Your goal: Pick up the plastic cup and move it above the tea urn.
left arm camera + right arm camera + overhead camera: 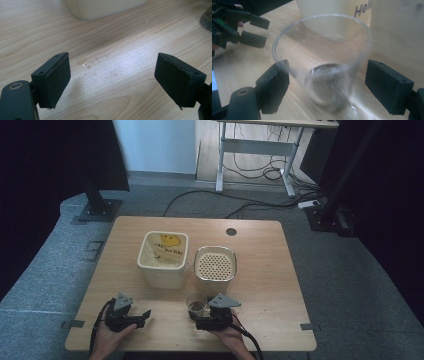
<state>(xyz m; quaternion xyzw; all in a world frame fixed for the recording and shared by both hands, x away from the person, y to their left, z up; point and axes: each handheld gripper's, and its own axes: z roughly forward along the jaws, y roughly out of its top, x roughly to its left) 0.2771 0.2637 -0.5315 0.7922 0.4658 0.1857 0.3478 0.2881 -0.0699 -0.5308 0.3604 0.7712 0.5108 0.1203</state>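
black claws [145, 314], grey triangular top plates, trailing black cables.

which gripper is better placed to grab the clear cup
Right. The right gripper already has its open fingers either side of the clear cup; the left gripper is open over bare table.

two grippers [145, 314] [192, 316], two cream bins [163, 259] [215, 269], one clear glass [196, 302], one table [260, 270]
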